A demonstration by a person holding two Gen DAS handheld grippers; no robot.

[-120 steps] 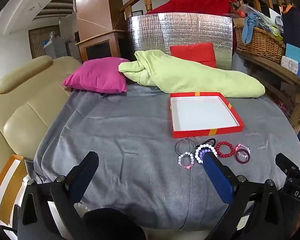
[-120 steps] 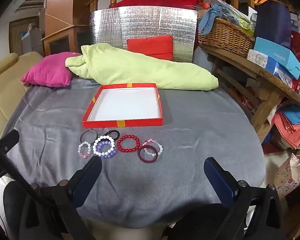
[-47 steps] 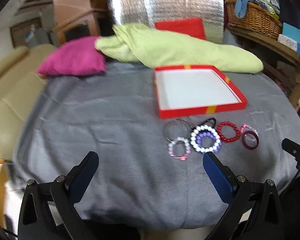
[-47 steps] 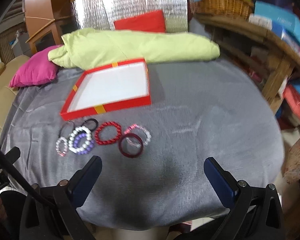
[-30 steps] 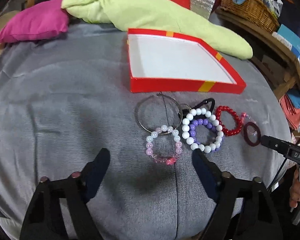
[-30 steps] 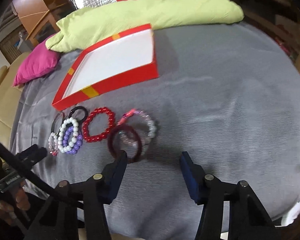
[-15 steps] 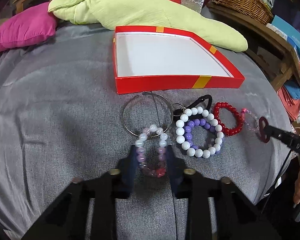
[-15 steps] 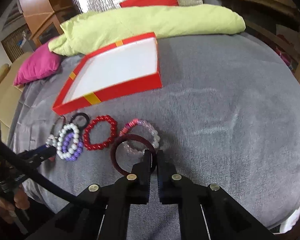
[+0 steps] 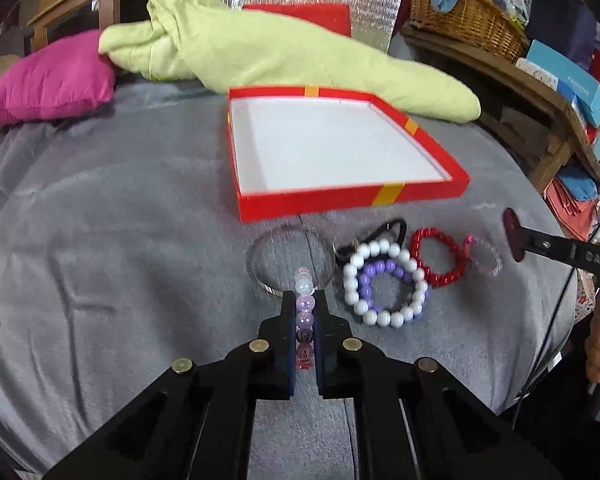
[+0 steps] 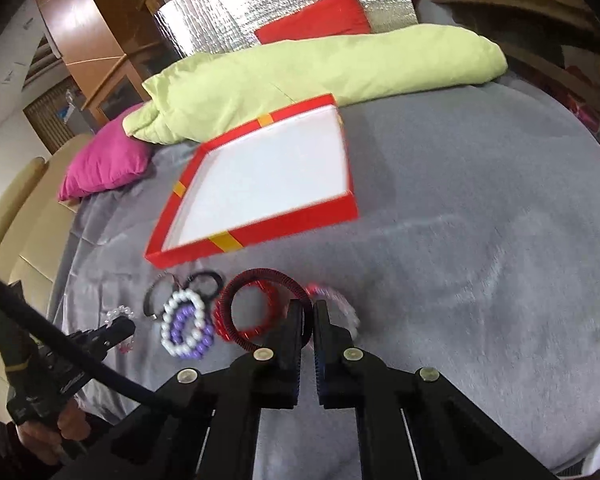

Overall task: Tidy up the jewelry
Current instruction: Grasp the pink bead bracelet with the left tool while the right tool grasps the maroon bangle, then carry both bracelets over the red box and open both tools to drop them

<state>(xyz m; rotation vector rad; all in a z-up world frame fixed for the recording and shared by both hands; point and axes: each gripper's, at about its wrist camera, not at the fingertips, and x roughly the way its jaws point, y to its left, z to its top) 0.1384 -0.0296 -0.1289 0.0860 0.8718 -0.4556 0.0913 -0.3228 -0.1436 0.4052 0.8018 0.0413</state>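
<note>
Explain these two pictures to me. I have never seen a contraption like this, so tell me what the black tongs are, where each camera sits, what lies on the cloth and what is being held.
No robot here: a person holds a black two-finger clamp in each hand, each with a wide-angle camera looking along its fingers.

Left camera: the left gripper is shut on a pink bead bracelet.

Right camera: the right gripper is shut on a dark red bangle.

On the grey cloth lie a red box with nothing in it, a thin wire hoop, a white and purple bead bracelet, a red bead bracelet and a black hair tie.
</note>
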